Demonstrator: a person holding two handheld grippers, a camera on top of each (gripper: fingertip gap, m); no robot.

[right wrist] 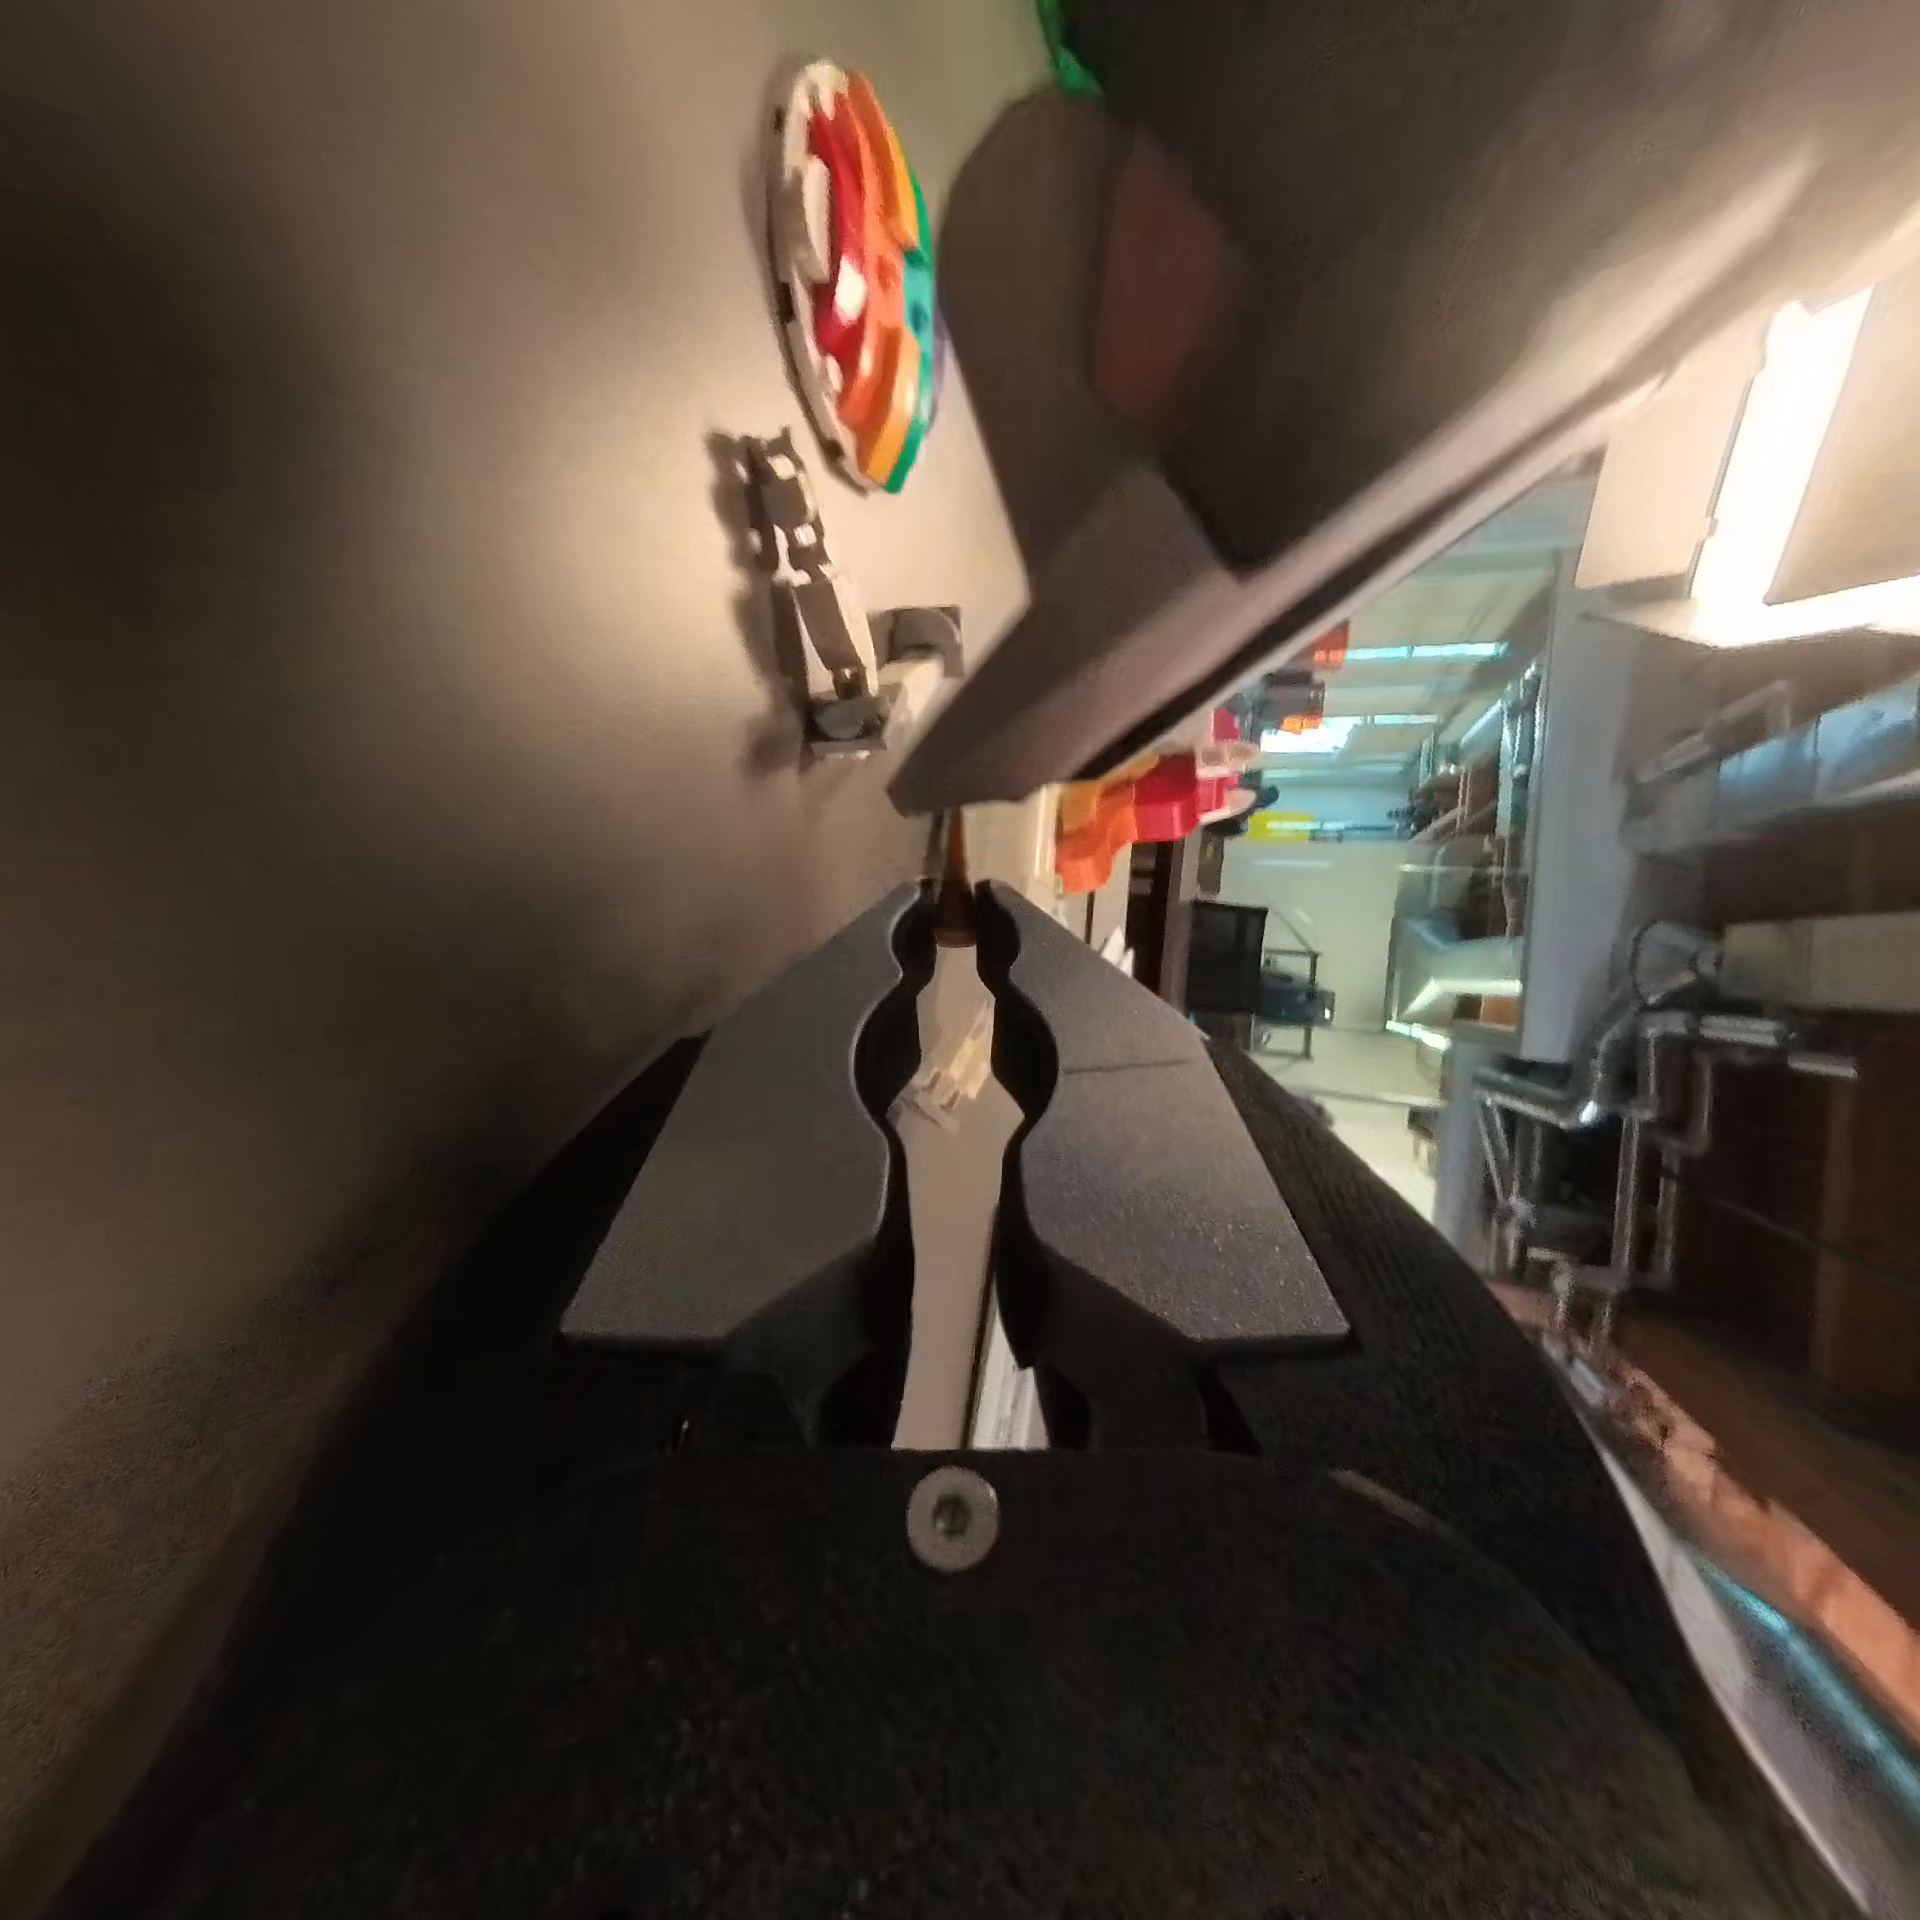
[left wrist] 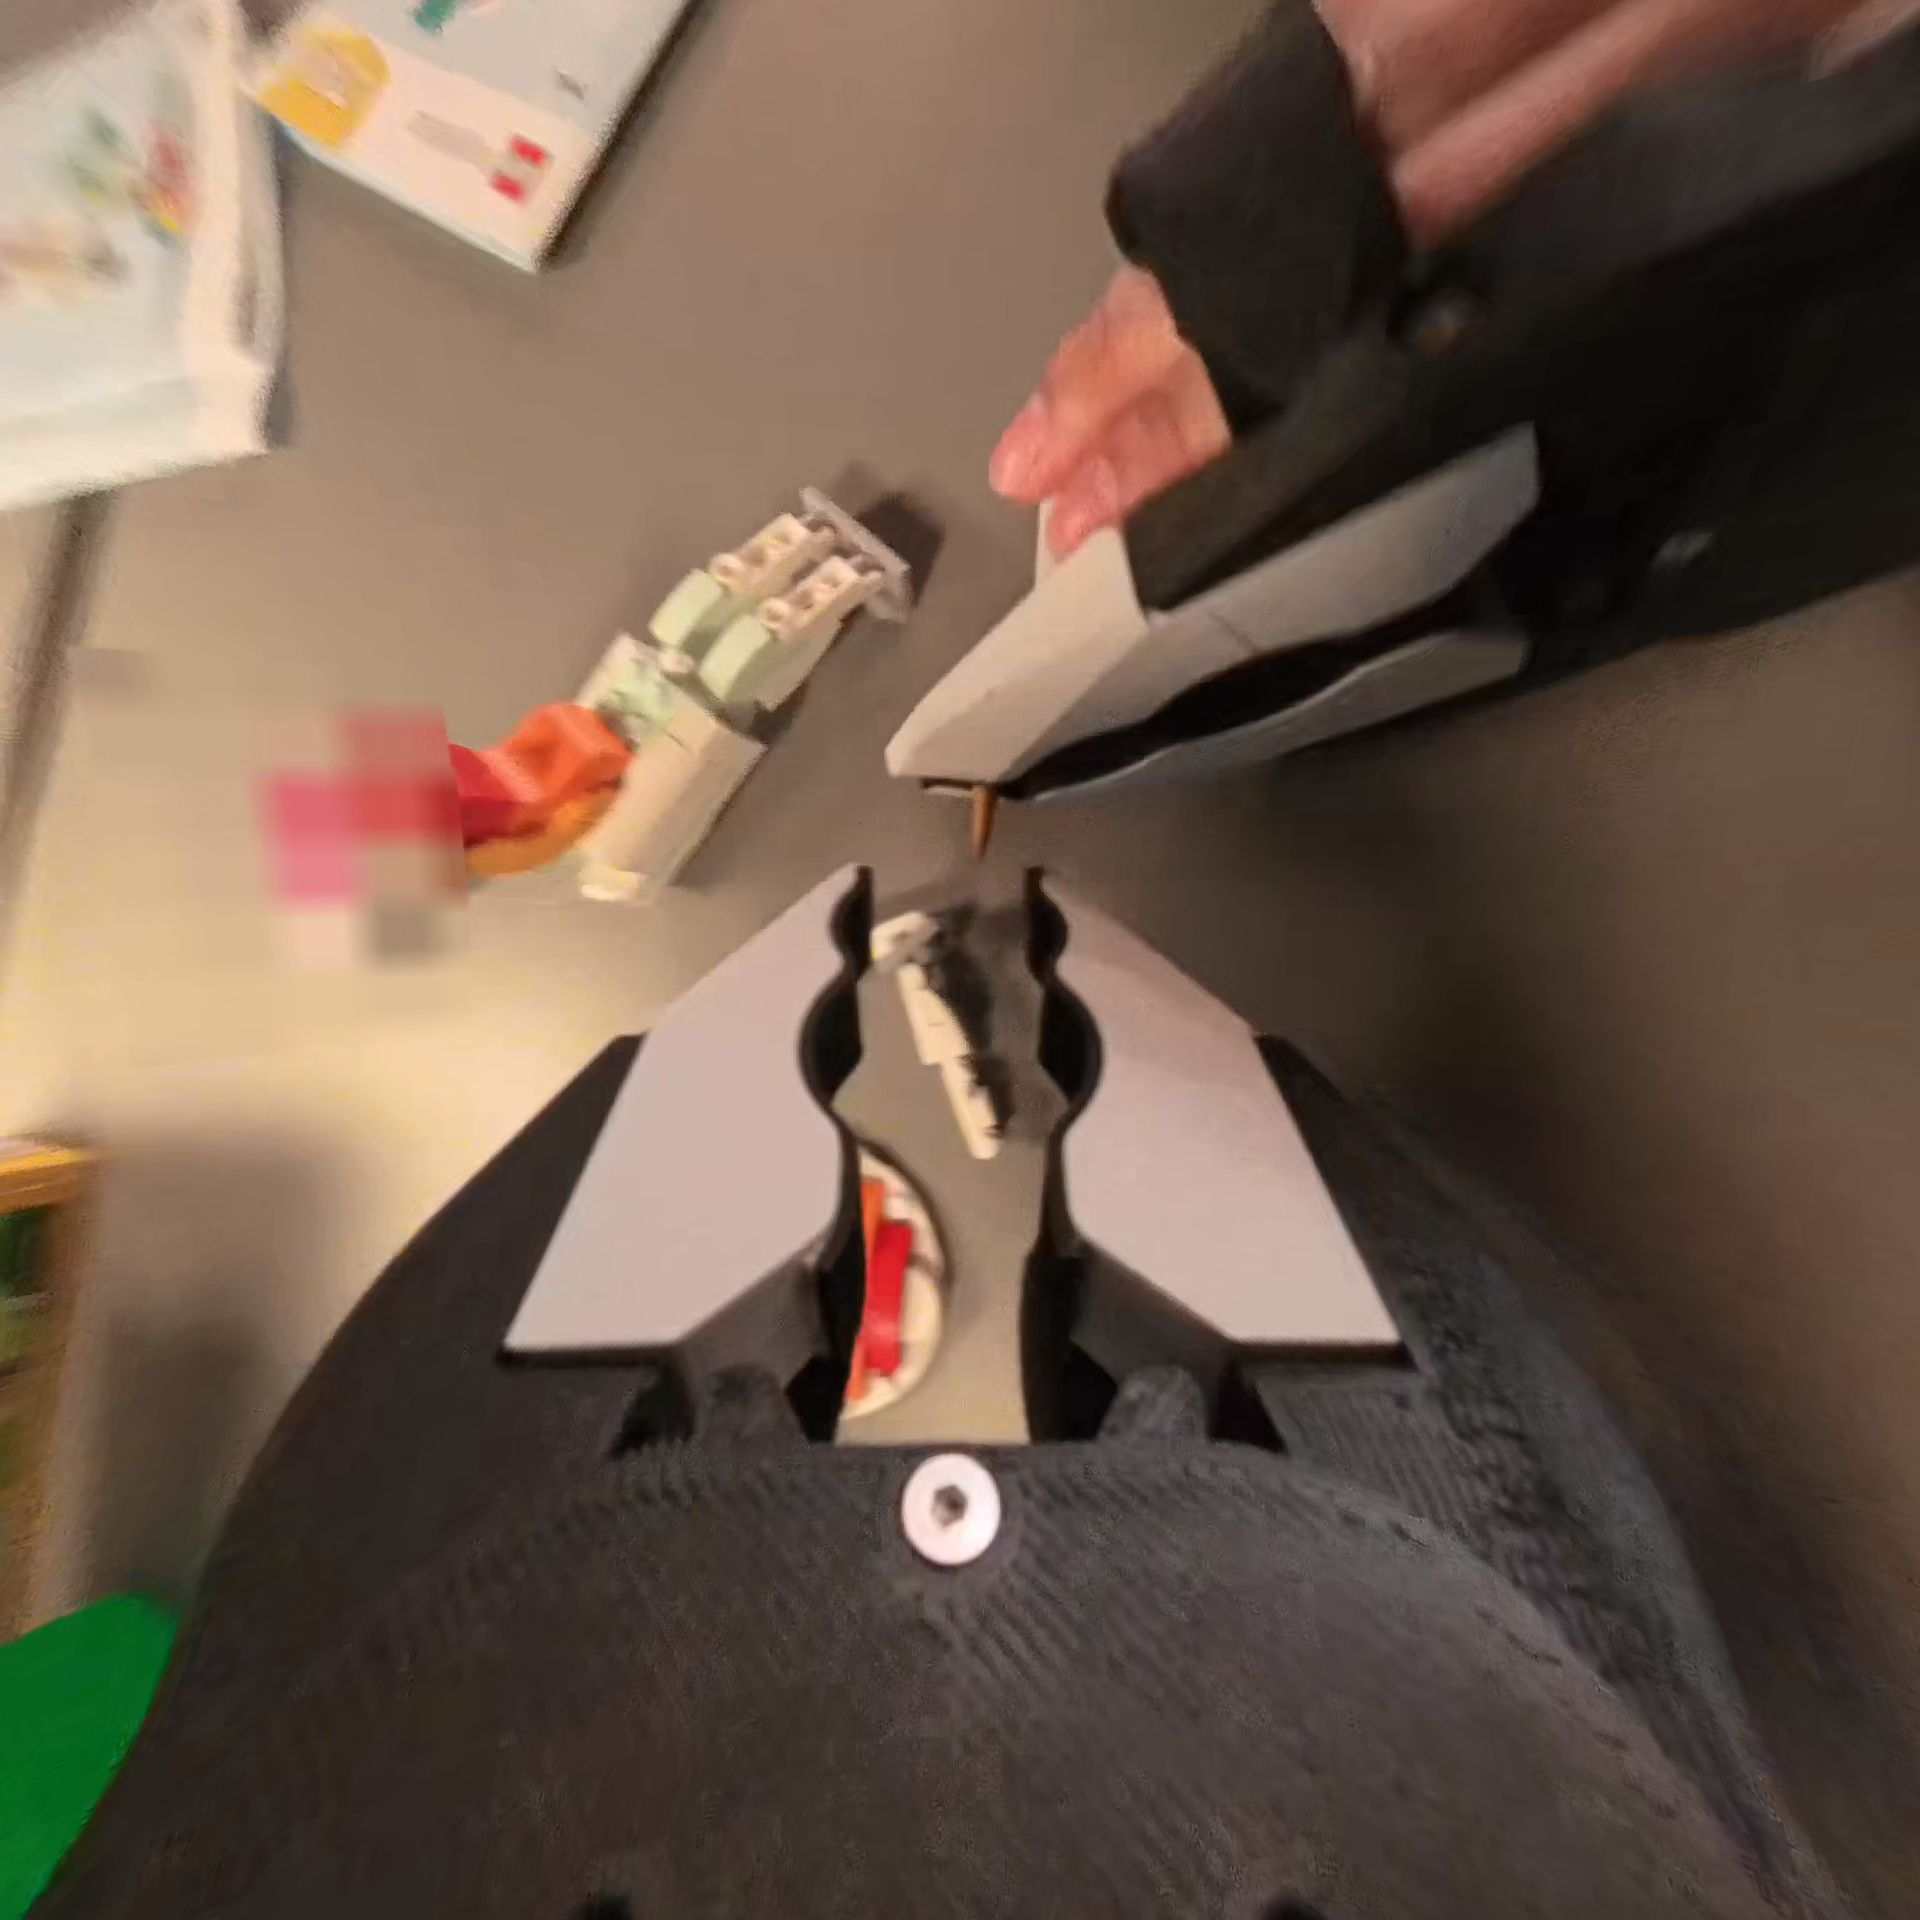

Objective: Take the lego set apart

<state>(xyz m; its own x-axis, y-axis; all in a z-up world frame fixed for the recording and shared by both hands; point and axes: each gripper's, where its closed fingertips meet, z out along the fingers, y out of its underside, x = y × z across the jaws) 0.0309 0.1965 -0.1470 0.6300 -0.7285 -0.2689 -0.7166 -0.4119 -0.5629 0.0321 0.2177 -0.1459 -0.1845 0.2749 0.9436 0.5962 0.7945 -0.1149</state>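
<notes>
A lego figure (left wrist: 665,727) with a white body, pale green parts and orange and red pieces lies on the grey table (left wrist: 727,343). My left gripper (left wrist: 948,883) is open and empty. Through its gap I see a small white and black lego piece (left wrist: 940,1029) and a round white disc with red and orange bricks (left wrist: 894,1288) on the table. My right gripper (left wrist: 956,779) comes in from the upper right, shut on a small brown lego piece (left wrist: 980,826) just beyond the left fingertips. In the right wrist view the right gripper (right wrist: 951,891) pinches the brown piece (right wrist: 954,873) under the left gripper's tip (right wrist: 920,800).
Instruction booklets (left wrist: 436,114) lie at the far left of the table. A green object (left wrist: 73,1704) shows at the near left. In the right wrist view the coloured disc (right wrist: 852,281) and a grey and white piece (right wrist: 821,634) lie on the table; shelves and room equipment stand beyond.
</notes>
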